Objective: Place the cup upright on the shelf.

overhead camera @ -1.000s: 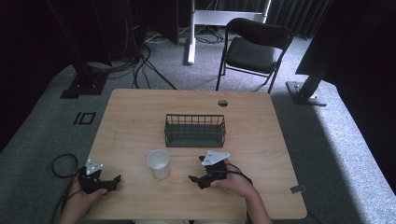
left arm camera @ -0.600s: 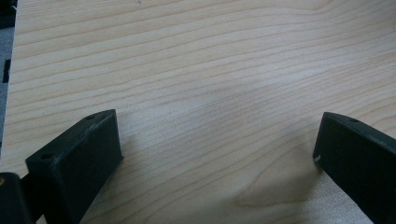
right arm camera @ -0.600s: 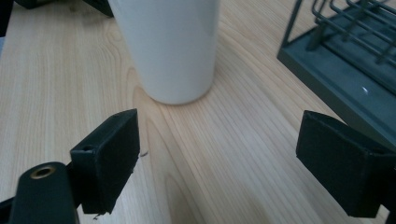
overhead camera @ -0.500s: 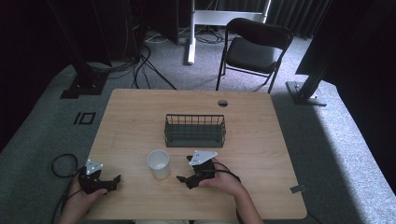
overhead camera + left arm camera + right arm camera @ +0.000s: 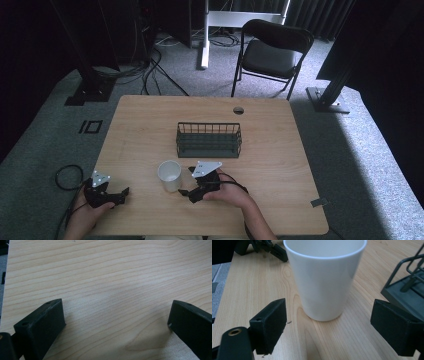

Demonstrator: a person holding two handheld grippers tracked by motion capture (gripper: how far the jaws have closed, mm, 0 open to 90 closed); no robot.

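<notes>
The right gripper (image 5: pixel 328 325) has its jaws spread wide, empty, with the white cup (image 5: pixel 325 277) standing upright on the table (image 5: pixel 252 287) just ahead of them and centred in the gap. The step in hand looks like a grasp of that cup; done well, it means sliding forward level until both pads flank the wall low down, then closing gently so the thin tapered wall neither tips nor buckles, while keeping clear of the wire basket (image 5: pixel 409 277) close by on one side. The left gripper (image 5: pixel 116 322) rests wide open over bare wood near the table's left front corner. No brand, label or writing can be read anywhere.
</notes>
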